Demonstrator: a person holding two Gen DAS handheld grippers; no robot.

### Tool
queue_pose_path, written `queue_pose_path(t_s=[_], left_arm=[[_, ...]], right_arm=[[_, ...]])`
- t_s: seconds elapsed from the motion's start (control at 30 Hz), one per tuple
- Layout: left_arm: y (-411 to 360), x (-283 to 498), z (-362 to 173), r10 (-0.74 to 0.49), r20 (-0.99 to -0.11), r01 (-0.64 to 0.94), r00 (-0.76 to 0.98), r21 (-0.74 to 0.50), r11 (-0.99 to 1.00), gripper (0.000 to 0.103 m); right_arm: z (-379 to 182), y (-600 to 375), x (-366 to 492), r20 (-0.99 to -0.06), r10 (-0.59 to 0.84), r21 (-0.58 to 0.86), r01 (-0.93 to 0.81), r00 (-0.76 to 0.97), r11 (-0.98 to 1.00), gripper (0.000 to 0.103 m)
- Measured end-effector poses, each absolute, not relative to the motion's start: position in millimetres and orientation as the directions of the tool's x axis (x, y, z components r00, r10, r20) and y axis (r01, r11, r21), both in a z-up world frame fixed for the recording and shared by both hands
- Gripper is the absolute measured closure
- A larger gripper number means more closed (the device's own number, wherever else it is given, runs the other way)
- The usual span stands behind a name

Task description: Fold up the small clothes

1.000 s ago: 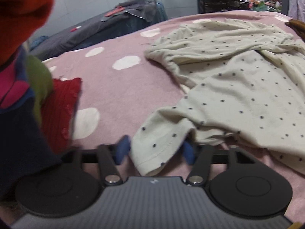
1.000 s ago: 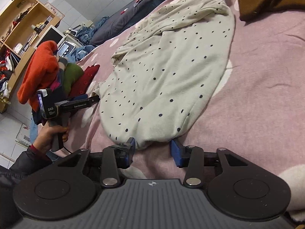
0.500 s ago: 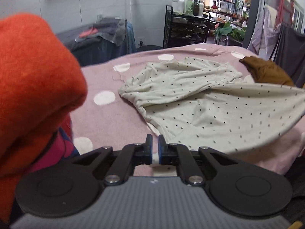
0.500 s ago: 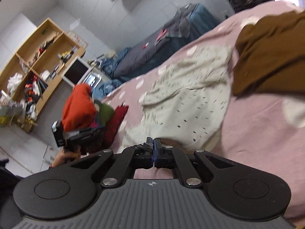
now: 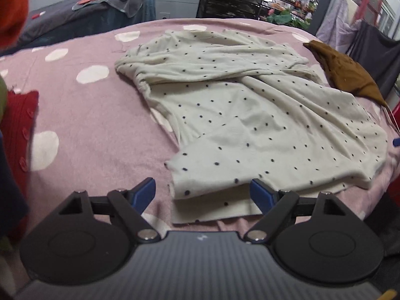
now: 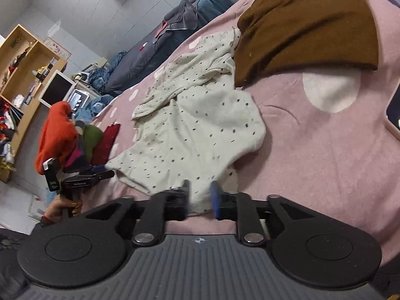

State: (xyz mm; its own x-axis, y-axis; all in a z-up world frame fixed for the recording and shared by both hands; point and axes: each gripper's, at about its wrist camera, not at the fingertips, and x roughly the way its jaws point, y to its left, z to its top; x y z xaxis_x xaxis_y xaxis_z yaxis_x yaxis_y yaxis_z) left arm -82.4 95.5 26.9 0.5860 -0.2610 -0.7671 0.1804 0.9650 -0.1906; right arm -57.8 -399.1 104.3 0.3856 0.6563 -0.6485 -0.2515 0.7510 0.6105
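A cream garment with dark dots point(image 5: 250, 130) lies spread on the pink spotted bedcover point(image 5: 100, 135), its near part doubled over. My left gripper point(image 5: 203, 191) hovers at the near hem. Its jaws are opening wide and the blue pads point(image 5: 147, 190) stand clear of the cloth corner between them. In the right wrist view the garment point(image 6: 195, 130) lies flat too. My right gripper point(image 6: 200, 196) is at its near edge with jaws opening, a strip of hem in the gap. The left gripper point(image 6: 100, 168) shows there at the garment's left corner, held by a hand point(image 6: 62, 205).
A brown garment point(image 6: 307, 25) lies beyond the cream one, touching its far end. A heap of orange, green and red clothes point(image 6: 65, 135) sits at the bed's left edge. A dark flat device point(image 6: 395, 115) lies at the right. Wooden shelves point(image 6: 25, 75) stand left.
Both grippers were shut on the garment's hem and held it lifted; now the cloth lies flat on the bed and both pairs of jaws have spread apart.
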Motion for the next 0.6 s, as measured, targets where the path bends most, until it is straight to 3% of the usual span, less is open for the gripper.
queue_pose_path(t_s=[0.07,0.17,0.23,0.27,0.3,0.43,0.47,0.5,0.53,0.57,0.6], left_arm=[[100,-80,17,-0.309,-0.769,0.171,0.56,-0.257,0.951,0.02],[102,-79,11,-0.338,-0.761,0.173,0.554,-0.291,0.941,0.022],[102,-77,10,-0.348,-0.749,0.194,0.563,-0.289,0.937,0.038],[100,-73,8,-0.357,-0.757,0.2,0.547,-0.296,0.934,0.063],[98,-70,6,-0.355,-0.769,0.201,0.531,-0.293,0.935,0.08],[94,-66,7,-0.342,-0.783,0.2,0.519,-0.277,0.94,0.087],[96,-65,9,-0.358,-0.782,0.193,0.51,-0.302,0.934,0.094],[98,-66,11,-0.385,-0.775,0.192,0.501,-0.335,0.923,0.096],[99,-68,15,-0.409,-0.766,0.197,0.496,-0.359,0.912,0.096],[99,-70,20,-0.418,-0.765,0.208,0.49,-0.363,0.908,0.096],[98,-73,27,-0.422,-0.771,0.227,0.477,-0.355,0.907,0.097]], right_arm=[[99,-403,-58,-0.669,0.629,0.587,-0.238,0.395,0.774,0.016],[96,-409,-57,-0.646,0.626,0.578,-0.256,0.437,0.775,0.016],[93,-410,-51,-0.631,0.617,0.557,-0.278,0.47,0.782,0.012],[90,-409,-47,-0.627,0.614,0.545,-0.294,0.48,0.786,0.006],[84,-406,-39,-0.626,0.608,0.527,-0.31,0.488,0.791,0.002],[67,-398,-20,-0.561,0.647,0.529,-0.378,0.517,0.76,0.002],[65,-396,-17,-0.556,0.652,0.533,-0.38,0.515,0.756,0.002],[66,-392,-15,-0.561,0.648,0.535,-0.372,0.515,0.759,0.017],[64,-389,-11,-0.58,0.666,0.566,-0.356,0.469,0.744,0.045],[61,-389,-7,-0.596,0.687,0.611,-0.321,0.415,0.724,0.085],[61,-389,-8,-0.596,0.7,0.642,-0.289,0.394,0.71,0.086]])
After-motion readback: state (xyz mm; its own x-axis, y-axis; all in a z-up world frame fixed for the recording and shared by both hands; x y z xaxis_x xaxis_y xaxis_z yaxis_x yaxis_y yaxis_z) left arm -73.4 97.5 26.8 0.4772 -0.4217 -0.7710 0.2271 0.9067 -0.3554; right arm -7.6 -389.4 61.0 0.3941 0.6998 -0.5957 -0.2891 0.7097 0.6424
